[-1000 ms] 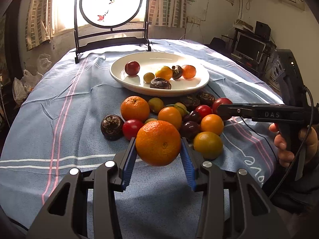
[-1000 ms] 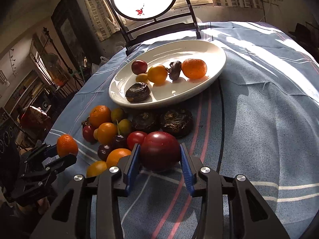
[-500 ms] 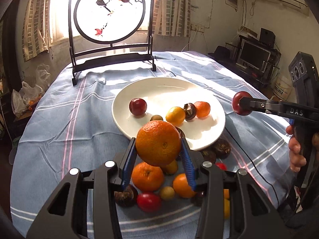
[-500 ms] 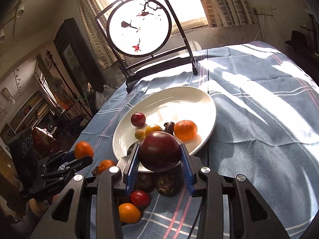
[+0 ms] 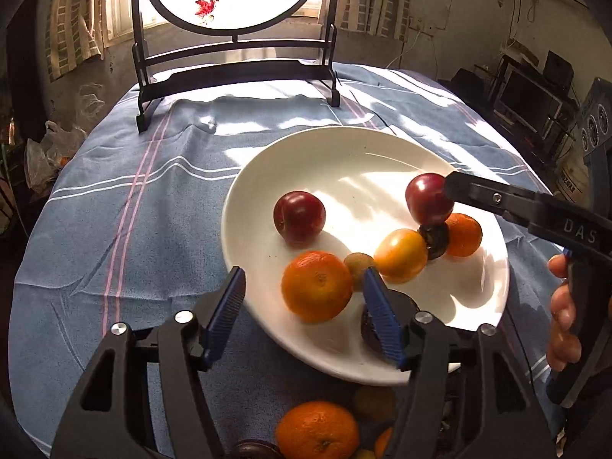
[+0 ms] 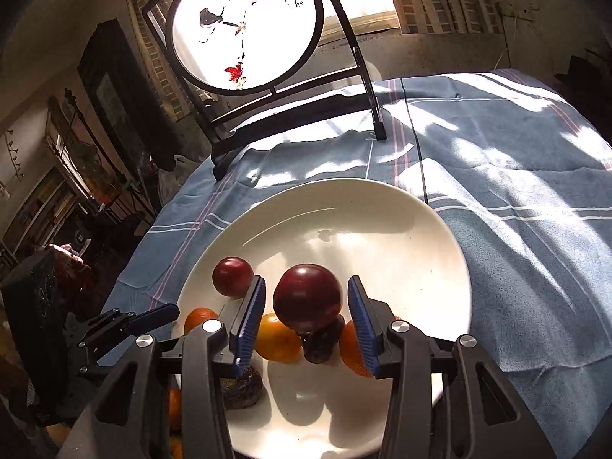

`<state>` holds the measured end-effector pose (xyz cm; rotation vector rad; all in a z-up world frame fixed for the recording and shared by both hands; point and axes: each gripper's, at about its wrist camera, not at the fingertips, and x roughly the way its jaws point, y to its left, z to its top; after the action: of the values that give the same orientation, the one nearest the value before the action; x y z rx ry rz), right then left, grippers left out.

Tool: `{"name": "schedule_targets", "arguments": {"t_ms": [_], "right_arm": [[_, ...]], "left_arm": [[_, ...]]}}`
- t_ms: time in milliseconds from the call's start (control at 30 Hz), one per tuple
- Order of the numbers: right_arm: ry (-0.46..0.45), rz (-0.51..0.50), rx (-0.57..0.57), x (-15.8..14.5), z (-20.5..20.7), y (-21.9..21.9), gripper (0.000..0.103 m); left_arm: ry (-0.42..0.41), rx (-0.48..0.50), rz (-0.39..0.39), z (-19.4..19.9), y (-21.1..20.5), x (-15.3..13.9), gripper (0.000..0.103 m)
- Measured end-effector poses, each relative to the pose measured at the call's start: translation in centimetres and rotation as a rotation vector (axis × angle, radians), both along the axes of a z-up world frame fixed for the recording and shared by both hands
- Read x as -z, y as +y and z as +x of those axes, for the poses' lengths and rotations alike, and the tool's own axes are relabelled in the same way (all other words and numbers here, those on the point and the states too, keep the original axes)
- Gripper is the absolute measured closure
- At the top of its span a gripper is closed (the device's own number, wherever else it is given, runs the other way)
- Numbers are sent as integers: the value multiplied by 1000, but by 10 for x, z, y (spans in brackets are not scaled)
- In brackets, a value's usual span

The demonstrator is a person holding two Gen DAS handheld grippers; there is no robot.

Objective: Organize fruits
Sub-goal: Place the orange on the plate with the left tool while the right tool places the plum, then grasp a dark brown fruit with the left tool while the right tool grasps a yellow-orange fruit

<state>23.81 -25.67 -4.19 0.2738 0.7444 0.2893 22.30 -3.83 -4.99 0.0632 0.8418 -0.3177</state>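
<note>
Jaws of the left gripper [image 5: 304, 310] are opening, pads clear of the orange [image 5: 316, 286] between them over the white plate [image 5: 344, 153]. Rightward, the right gripper [image 6: 306, 315] is opening too, its dark red plum [image 6: 308, 296] loose between the pads above the plate.

Lived-in home room: clothed dining table [image 5: 114, 229], curtained window [image 5: 72, 7], painted round screen [image 6: 244, 26], TV corner [image 5: 528, 95].

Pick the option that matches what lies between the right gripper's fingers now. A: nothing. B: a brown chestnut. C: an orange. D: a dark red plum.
D: the right gripper is opening around a dark red plum over the plate; gaps show beside both fingers.
</note>
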Motion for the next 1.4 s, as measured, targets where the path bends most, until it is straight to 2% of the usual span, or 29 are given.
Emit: {"name": "schedule_targets", "arguments": {"t_ms": [200, 367, 500, 533, 633, 700, 800, 867, 1067, 1300, 1333, 1367, 1400], "right_arm": [[-79, -45, -8, -11, -58, -8, 52], [-108, -42, -8, 3, -114, -20, 51], [-78, -7, -7, 20, -135, -28, 51], [-77, -8, -7, 23, -139, -28, 51], [-99, -3, -18, 22, -146, -28, 51], [-91, -4, -17, 24, -145, -28, 51], [-86, 4, -17, 25, -143, -29, 51], [-81, 16, -12, 26, -141, -31, 51], [-68, 51, -14, 29, -137, -36, 51], [-80, 41, -22, 29, -140, -34, 51], [-78, 40, -24, 29, -140, -34, 51], [-78, 39, -28, 29, -141, -33, 51], [-77, 38, -38, 30, -141, -32, 51]], "left_arm": [[-81, 23, -5, -52, 26, -17, 32], [-89, 55, 64, -104, 47, -3, 28], [-61, 62, 133, -124, 60, 17, 28], [-53, 51, 142, -124, 64, 21, 28], [-23, 36, 140, -122, 73, 28, 42], [-26, 34, 158, -119, 75, 30, 43], [-8, 64, 178, -111, 69, 36, 46], [24, 98, 180, -104, 62, 38, 54], [12, 133, 233, -92, 48, 39, 55], [55, 137, 179, -74, 50, 41, 56], [53, 139, 178, -75, 50, 41, 58], [49, 145, 172, -77, 49, 41, 64], [35, 143, 181, -81, 48, 40, 64]]}}
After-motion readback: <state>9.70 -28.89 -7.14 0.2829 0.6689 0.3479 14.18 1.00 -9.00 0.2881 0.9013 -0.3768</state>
